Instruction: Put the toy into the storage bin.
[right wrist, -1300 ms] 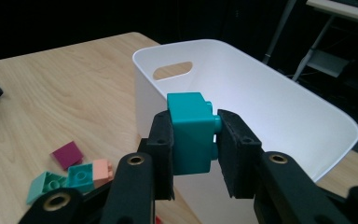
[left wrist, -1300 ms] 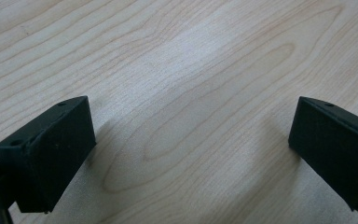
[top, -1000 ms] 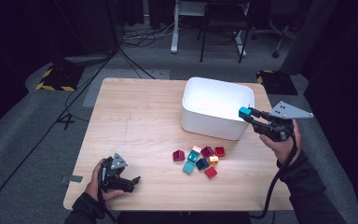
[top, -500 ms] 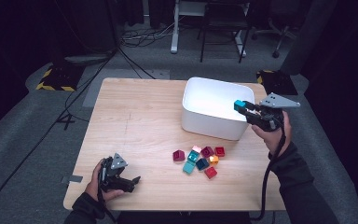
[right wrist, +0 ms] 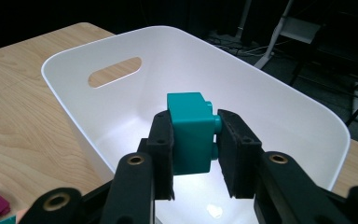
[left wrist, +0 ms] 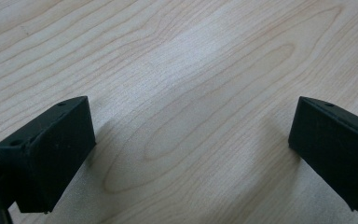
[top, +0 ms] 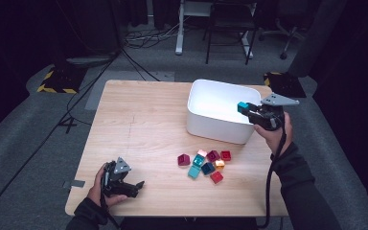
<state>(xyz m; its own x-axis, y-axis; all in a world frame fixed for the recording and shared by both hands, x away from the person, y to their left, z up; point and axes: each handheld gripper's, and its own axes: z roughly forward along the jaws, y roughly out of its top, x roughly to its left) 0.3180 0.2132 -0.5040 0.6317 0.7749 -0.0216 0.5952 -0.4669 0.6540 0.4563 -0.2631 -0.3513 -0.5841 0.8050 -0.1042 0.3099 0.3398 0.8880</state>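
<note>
The right gripper (top: 247, 109) is at the right middle of the high view, poised over the near right rim of the white tub (top: 211, 125), with a teal block (top: 242, 106) pinched between its jaws. In the right gripper view the block (right wrist: 191, 130) sits square in the middle of the frame, clamped on both sides by the black pads (right wrist: 162, 140), and the tub's bare white floor (right wrist: 135, 126) lies beneath and beyond it; I see nothing else inside the tub.

Down at the lower left of the high view, the left gripper (top: 133, 186) rests on the wooden table (top: 139, 120) in the person's hand. The left gripper view shows its jaws spread wide, with nothing but wood grain between them.

Near the centre bottom of the high view lies a cluster of small blocks (top: 206, 163), red, maroon, teal, pink and orange, close together on the table just in front of the tub.

This looks like the drop-off step of sorting blocks into the tub. The block is already past the rim, so the next move seems to call for little more than letting the jaws part, perhaps after carrying it slightly further in, so it falls onto the floor of the tub and not the edge. Then back to the cluster for another.
</note>
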